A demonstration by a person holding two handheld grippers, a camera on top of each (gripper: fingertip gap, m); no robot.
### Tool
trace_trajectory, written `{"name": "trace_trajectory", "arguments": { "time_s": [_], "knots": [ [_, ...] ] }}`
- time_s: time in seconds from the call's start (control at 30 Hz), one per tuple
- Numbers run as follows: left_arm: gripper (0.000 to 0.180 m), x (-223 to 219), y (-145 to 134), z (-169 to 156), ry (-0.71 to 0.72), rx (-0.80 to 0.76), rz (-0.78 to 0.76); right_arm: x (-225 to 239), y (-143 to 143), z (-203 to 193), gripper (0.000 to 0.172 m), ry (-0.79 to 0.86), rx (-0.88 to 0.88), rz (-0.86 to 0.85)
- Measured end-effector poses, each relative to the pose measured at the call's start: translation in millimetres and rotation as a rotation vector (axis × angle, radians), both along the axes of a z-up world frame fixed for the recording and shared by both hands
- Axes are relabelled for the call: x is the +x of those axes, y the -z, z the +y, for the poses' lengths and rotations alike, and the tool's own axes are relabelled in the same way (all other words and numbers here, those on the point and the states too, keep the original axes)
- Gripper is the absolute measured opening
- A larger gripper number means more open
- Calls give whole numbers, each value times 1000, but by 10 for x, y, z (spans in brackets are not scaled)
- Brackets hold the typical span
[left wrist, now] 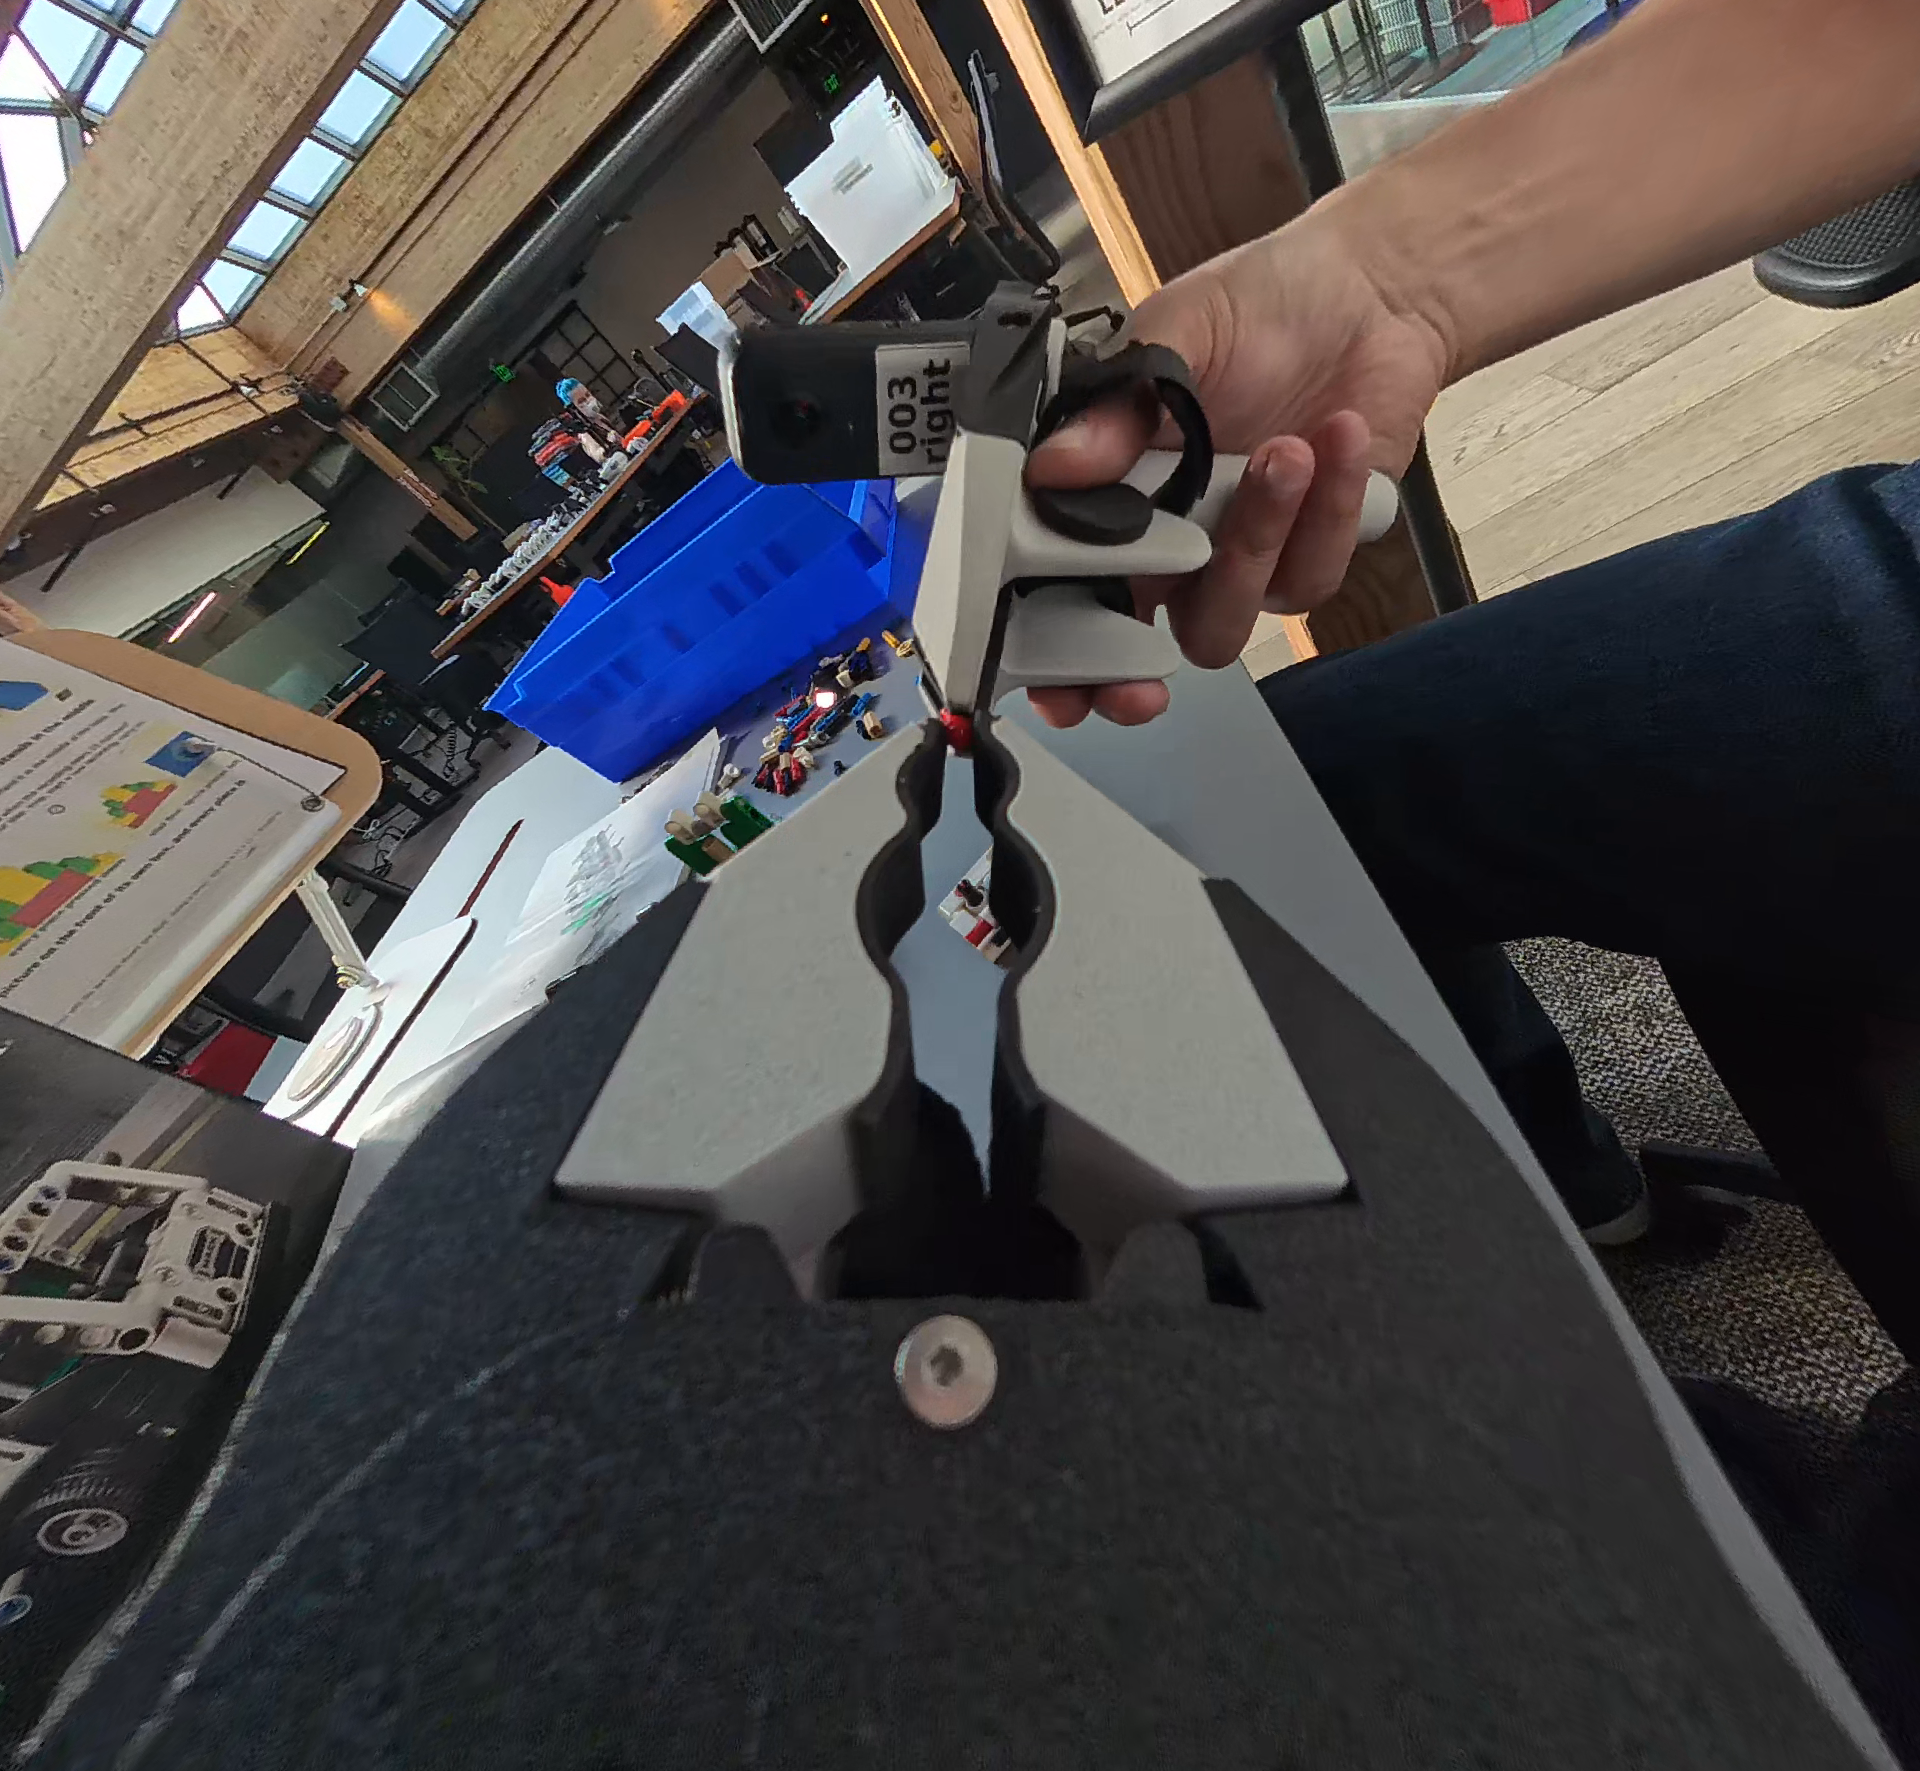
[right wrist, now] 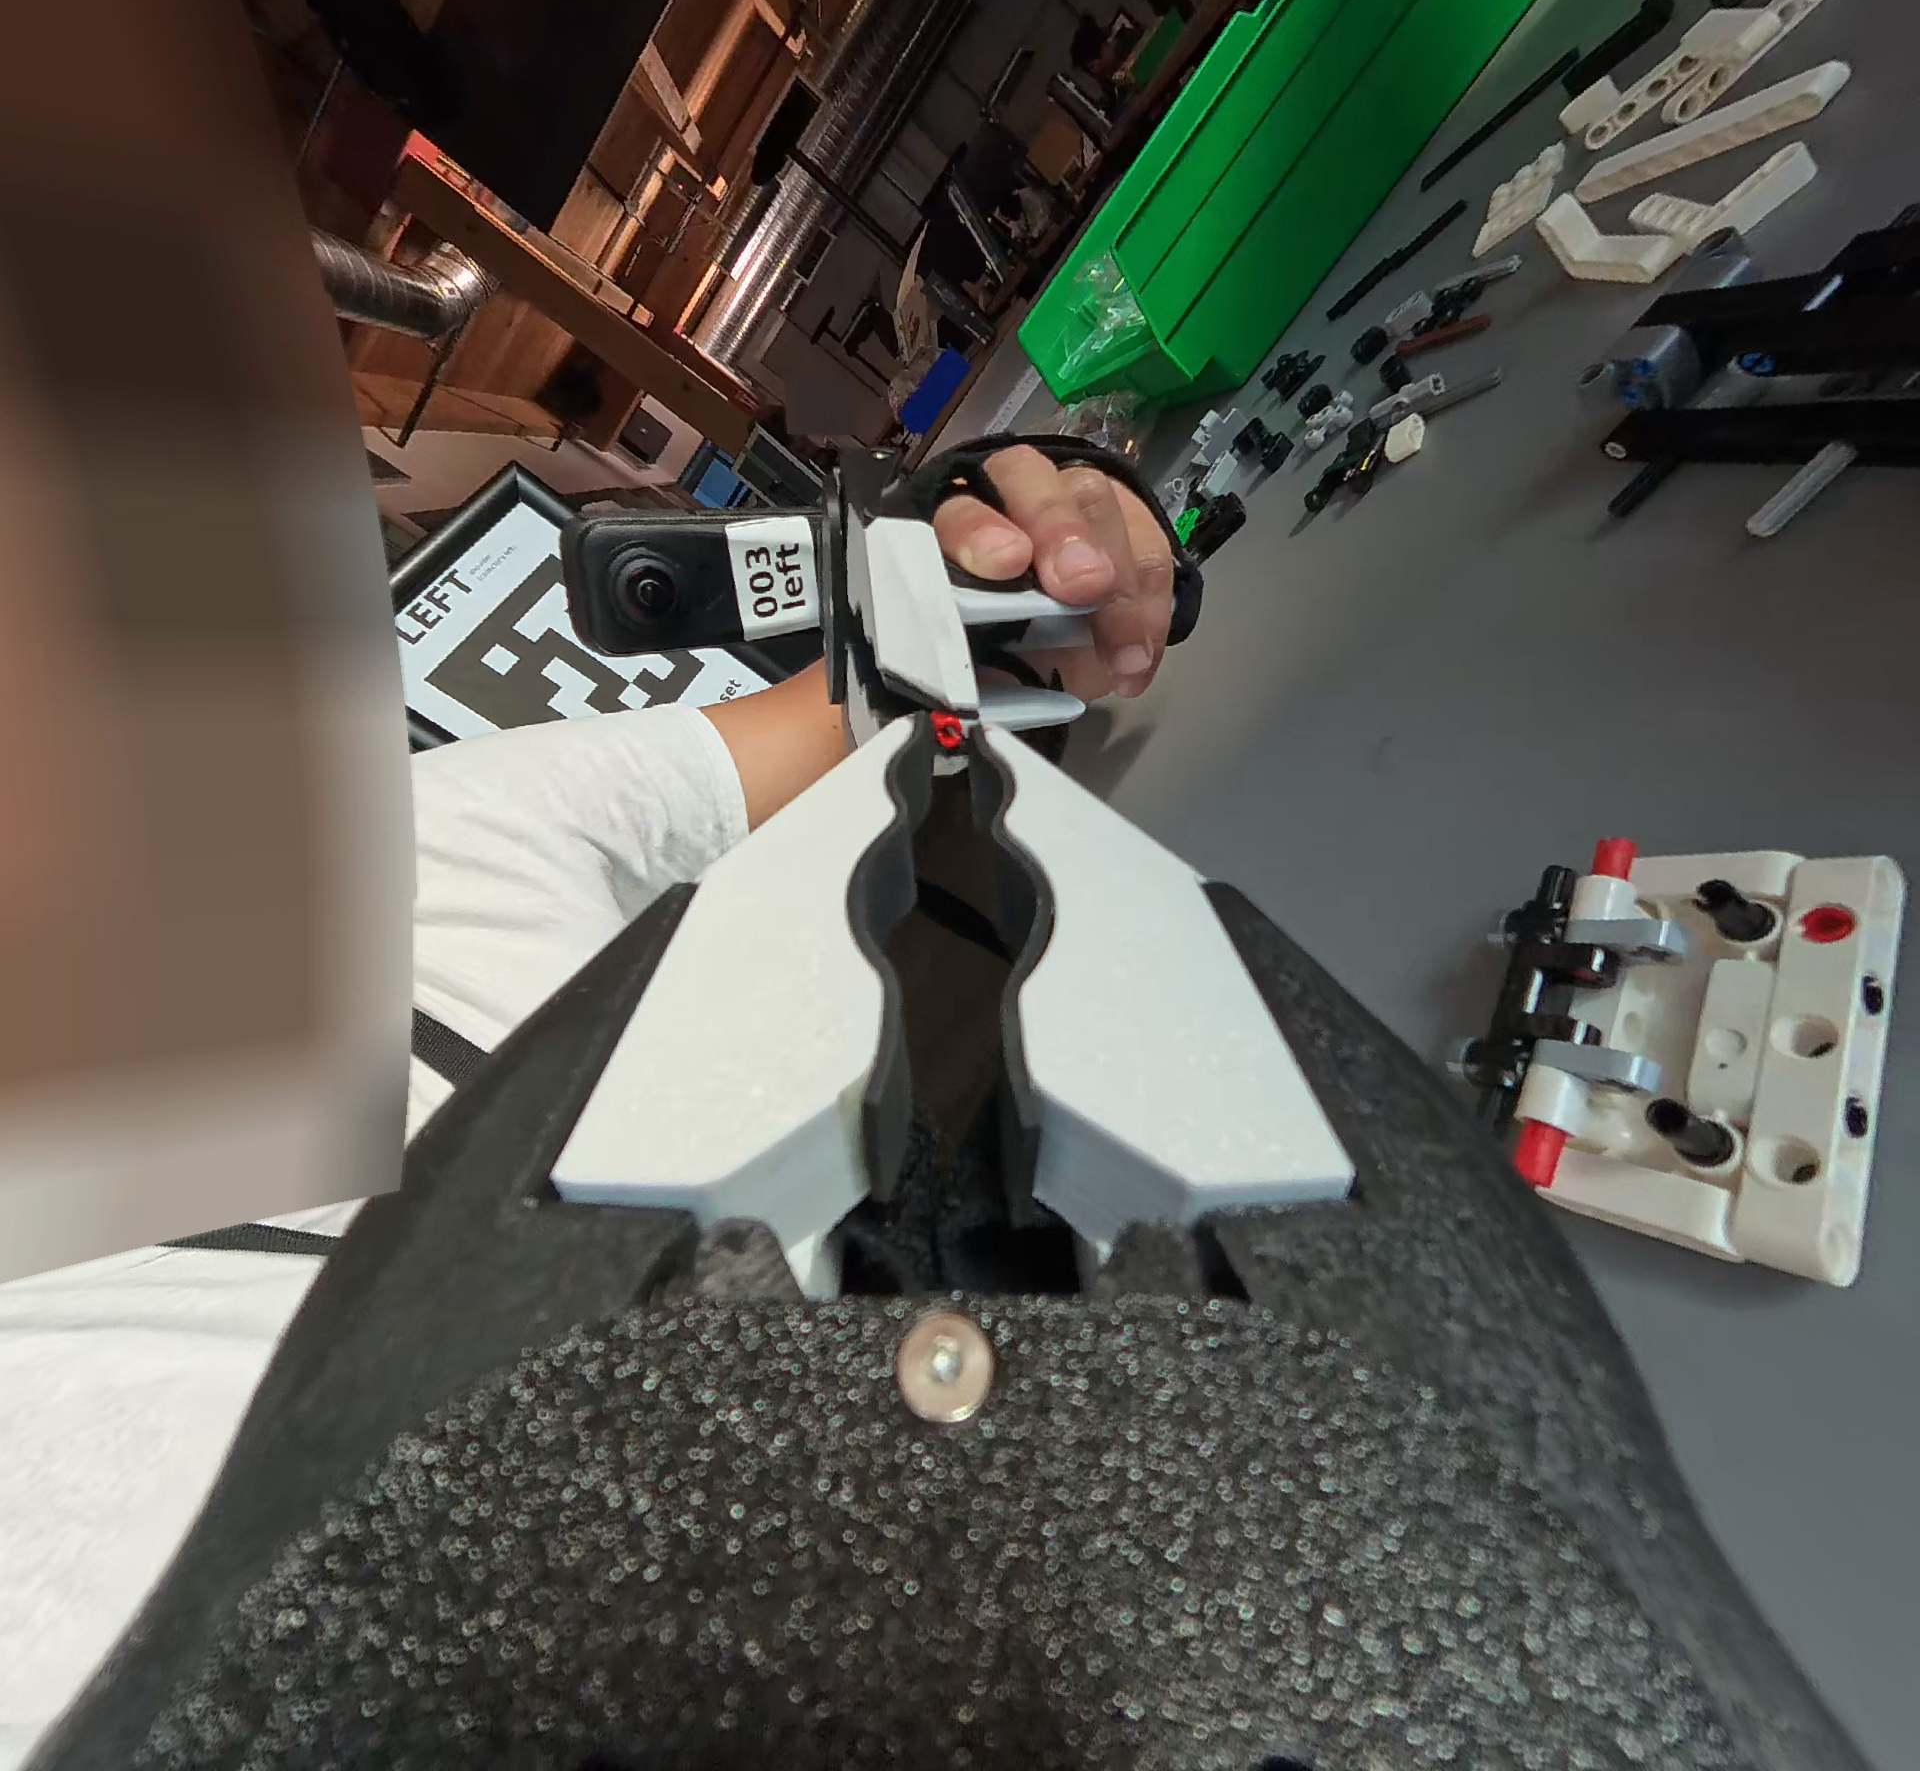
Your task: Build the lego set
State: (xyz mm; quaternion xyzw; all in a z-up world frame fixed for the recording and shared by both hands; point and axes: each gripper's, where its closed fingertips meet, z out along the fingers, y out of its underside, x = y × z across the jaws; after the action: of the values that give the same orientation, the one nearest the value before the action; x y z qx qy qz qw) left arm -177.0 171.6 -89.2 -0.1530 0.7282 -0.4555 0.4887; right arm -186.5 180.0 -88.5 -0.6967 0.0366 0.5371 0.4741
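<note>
**Two hand-held grippers meet tip to tip on a small red peg**

At the centre of both views, the left gripper (left wrist: 958, 734) and the right gripper (right wrist: 948, 734) come together on one small red plastic peg (left wrist: 957, 732) — both nearly closed, pads against it. A white brick assembly (right wrist: 1704, 1056) lies on the grey table (right wrist: 1455, 682) at right; a blue plastic bin (left wrist: 707, 620) sits left of centre.
</note>
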Motion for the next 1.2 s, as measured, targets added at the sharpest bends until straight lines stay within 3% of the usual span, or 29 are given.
{"name": "trace_trajectory", "arguments": {
  "time_s": [0.97, 1.2],
  "knots": [
    [2, 19, 5, 34, -22, -28, 38, 67, 19, 1, 2, 4, -6, 120],
    [1, 22, -2, 39, -12, -75, 120, 72, 9, 8, 2, 18, -3, 99]
  ]
}}
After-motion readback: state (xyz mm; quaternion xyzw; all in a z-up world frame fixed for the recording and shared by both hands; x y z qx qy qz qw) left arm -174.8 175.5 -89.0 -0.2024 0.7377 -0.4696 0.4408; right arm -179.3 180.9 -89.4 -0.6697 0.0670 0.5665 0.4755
